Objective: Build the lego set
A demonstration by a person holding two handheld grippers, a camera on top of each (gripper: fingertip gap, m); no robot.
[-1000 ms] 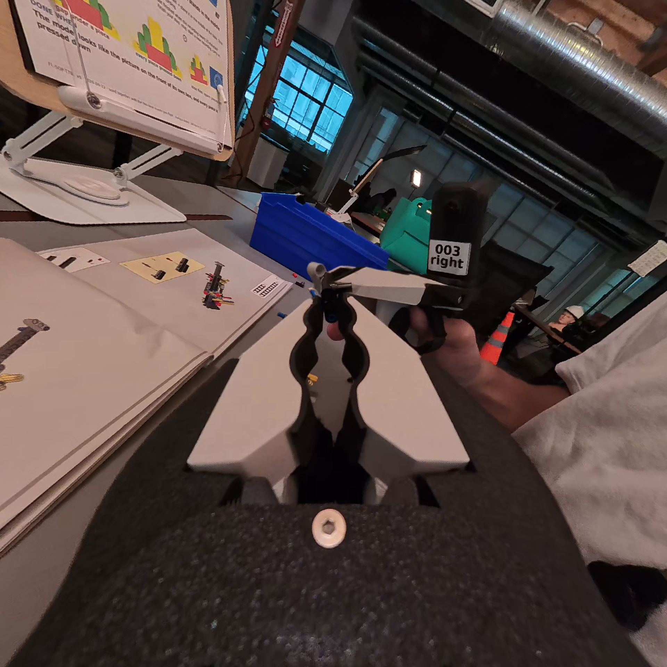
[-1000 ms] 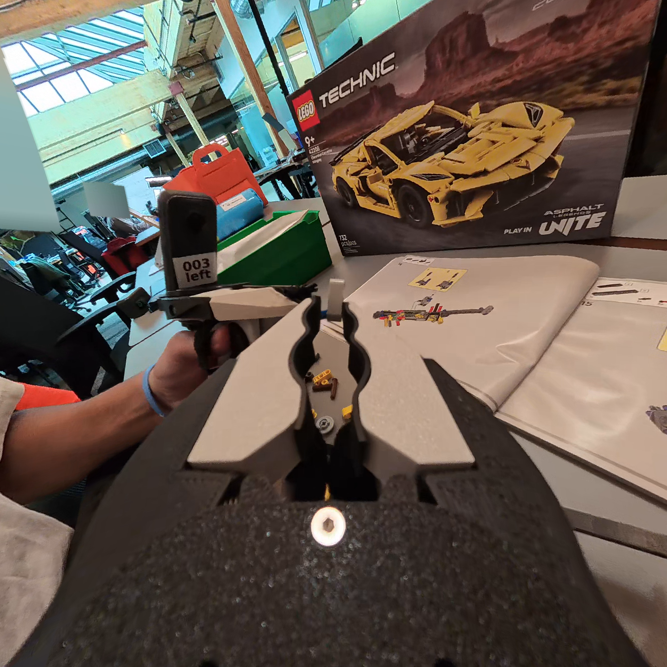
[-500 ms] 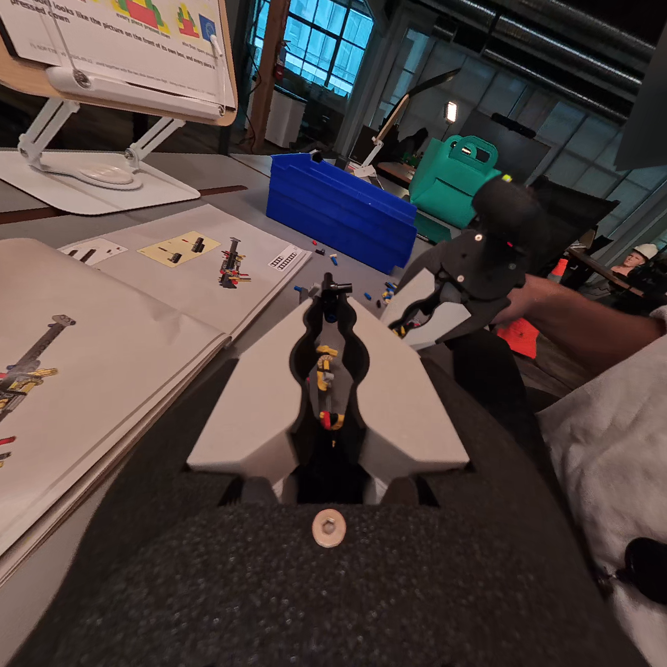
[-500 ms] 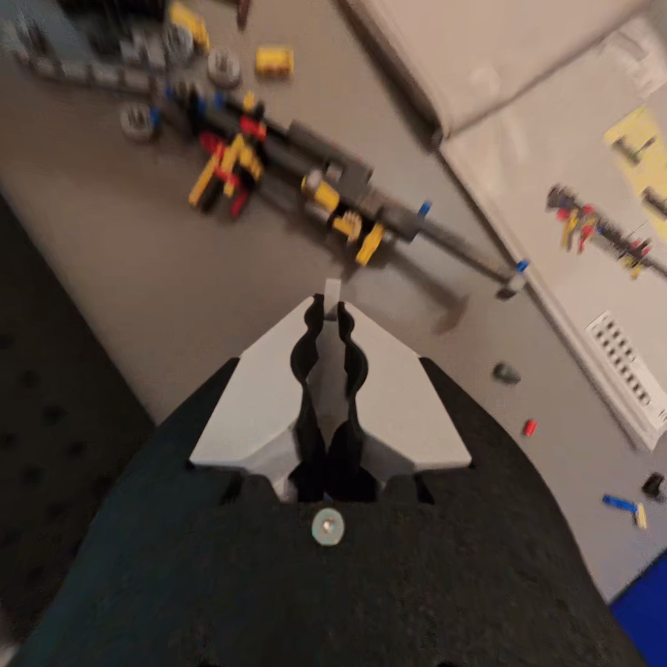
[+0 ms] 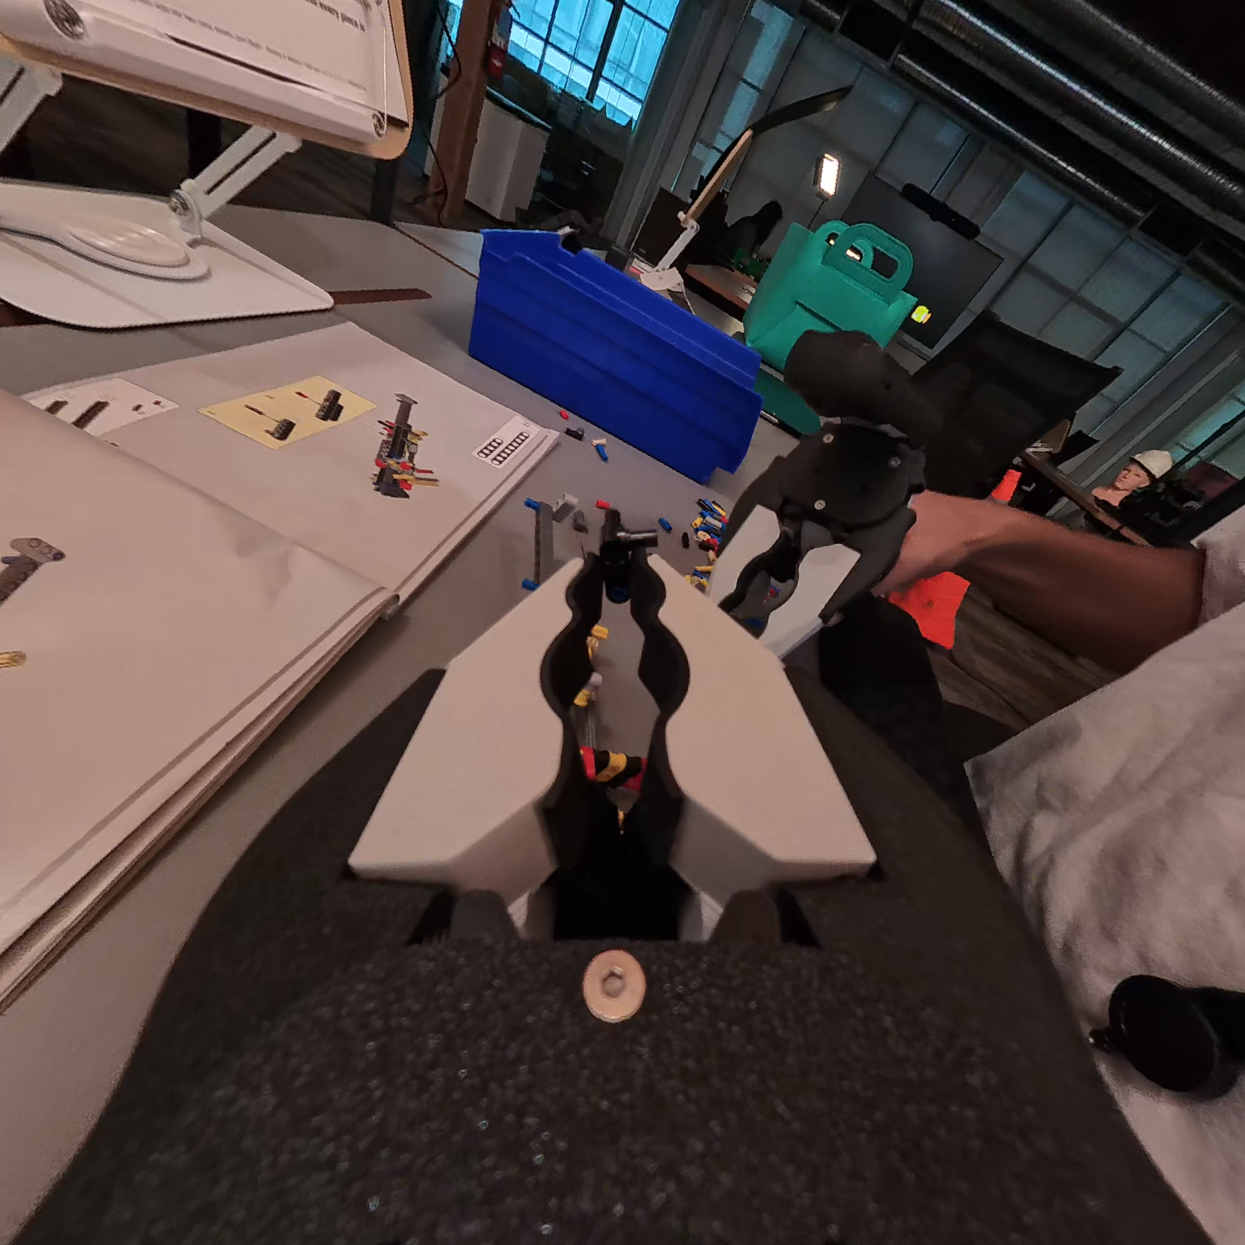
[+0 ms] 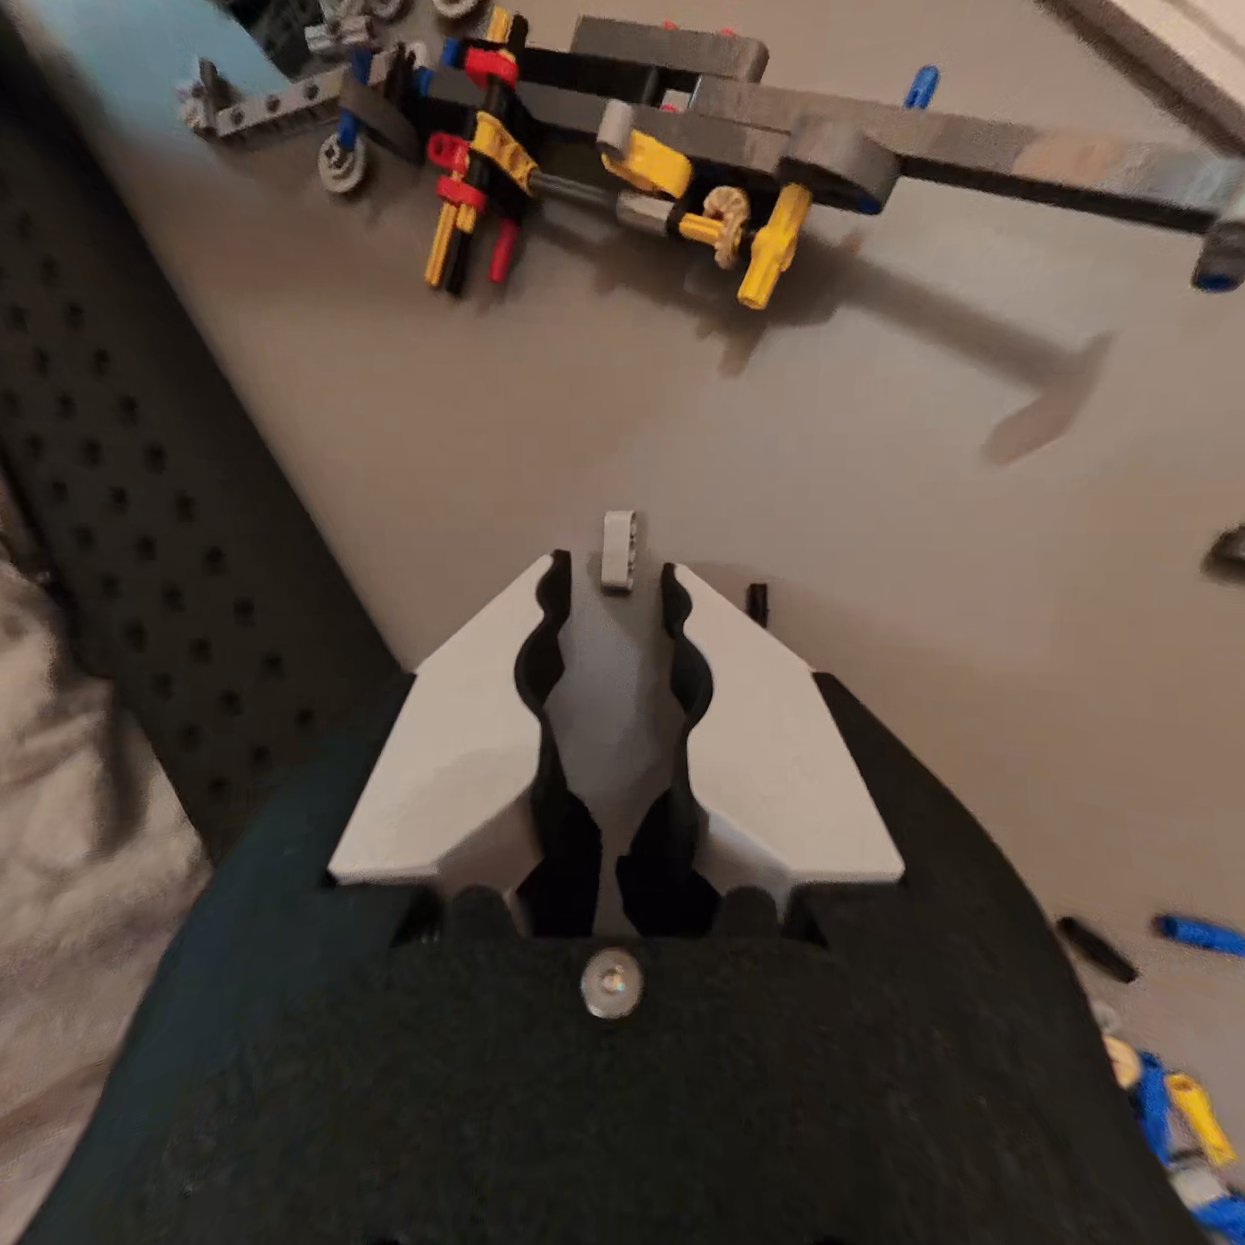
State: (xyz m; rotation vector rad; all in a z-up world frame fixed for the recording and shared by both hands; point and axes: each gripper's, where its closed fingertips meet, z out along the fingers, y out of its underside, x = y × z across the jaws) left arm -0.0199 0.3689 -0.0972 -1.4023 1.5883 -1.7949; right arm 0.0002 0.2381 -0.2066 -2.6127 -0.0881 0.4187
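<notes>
Right now, at the left claw [image 5: 618, 572]: pressed together at the tips, pinching a small black connector [image 5: 621, 549] with a blue pin, held up clear of the desk [image 5: 465, 606]. Beneath that claw and seen through the gap farther back between its fingers, part of the lego assembly [image 5: 610, 764], yellow, red and black. To the left of the claw, an open instruction booklet [image 5: 236, 539] flat on the desk. Ahead of the tips and a little right, a scatter of loose pieces [image 5: 707, 532] in blue, yellow and red; beyond those, a blue bin [image 5: 606, 357].

Over at the right claw [image 6: 614, 572]: spread, tilted down toward the desk [image 6: 741, 471], gripped by a hand [image 5: 943, 539] to the right of the left claw. Between its tips, a short light grey piece [image 6: 618, 556], upright in the right wrist view and touching neither finger; cannot tell whether resting on the desk or in the air. Well ahead of that claw, flat on the desk, the lego assembly [image 6: 674, 135]: long grey and black beams crosswise, with yellow, red and blue parts and a tan gear. Just right of the right fingertip, a small black pin [image 6: 758, 599]; more blue and yellow pieces low on the right
</notes>
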